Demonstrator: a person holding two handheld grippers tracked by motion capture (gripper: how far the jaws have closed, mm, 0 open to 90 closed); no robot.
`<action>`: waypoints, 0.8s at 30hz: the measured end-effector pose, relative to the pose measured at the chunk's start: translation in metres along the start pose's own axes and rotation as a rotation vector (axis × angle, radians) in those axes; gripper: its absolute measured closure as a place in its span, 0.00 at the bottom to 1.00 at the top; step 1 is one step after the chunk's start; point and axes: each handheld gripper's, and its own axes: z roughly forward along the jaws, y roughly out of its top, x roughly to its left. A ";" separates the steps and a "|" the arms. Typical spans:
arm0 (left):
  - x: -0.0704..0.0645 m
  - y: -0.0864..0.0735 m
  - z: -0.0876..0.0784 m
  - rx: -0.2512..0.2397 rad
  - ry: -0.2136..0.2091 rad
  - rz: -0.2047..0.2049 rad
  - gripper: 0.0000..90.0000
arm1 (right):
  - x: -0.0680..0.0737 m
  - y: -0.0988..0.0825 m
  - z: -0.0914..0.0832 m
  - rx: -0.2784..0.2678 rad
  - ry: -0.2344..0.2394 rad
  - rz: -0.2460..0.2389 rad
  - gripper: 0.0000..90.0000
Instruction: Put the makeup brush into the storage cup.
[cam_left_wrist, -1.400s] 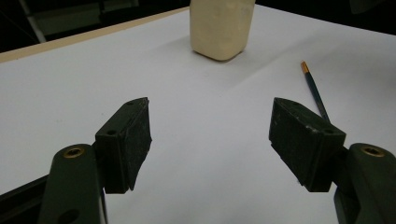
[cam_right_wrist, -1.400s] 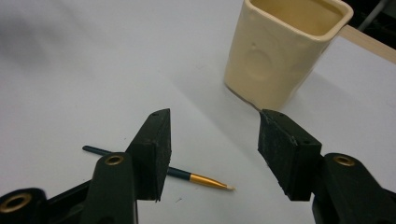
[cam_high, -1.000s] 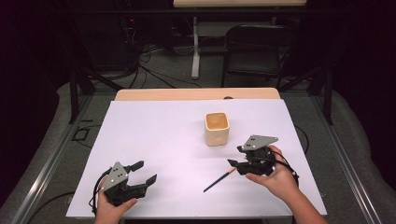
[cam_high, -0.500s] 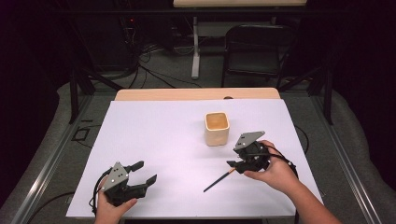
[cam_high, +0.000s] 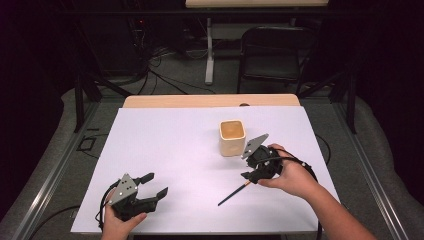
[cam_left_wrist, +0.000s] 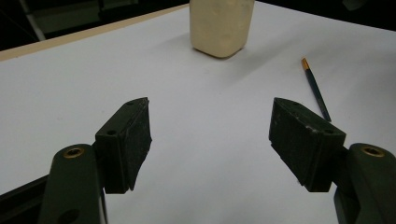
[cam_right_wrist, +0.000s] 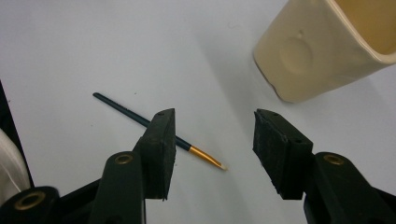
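Observation:
A cream square cup stands upright right of the middle of the white sheet. A dark paintbrush with a gold ferrule lies flat in front of it. My right gripper hovers tilted between cup and brush. In the right gripper view its jaws stand apart and have just been closing a little. The brush lies on the sheet under them, with no pad touching it, and the cup is just beyond. My left gripper rests open at the front left, facing the cup and brush.
The white sheet covers a wooden table whose far edge shows behind it. A black folding chair and cables stand on the floor beyond. Bare sheet stretches between the two grippers.
My right gripper has moved up and toward the cup and tilted, its jaws a little narrower. The brush stays on the sheet. The left gripper has not moved.

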 end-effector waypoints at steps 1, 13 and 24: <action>0.000 0.000 0.000 0.003 0.000 0.002 0.33 | 0.000 0.000 0.000 0.000 0.000 0.000 0.54; 0.000 0.000 0.000 0.010 -0.001 0.004 0.33 | 0.004 0.011 0.015 0.124 0.051 -0.079 0.57; 0.000 0.000 0.000 0.008 -0.001 0.004 0.33 | 0.004 0.019 0.025 0.199 0.060 -0.164 0.65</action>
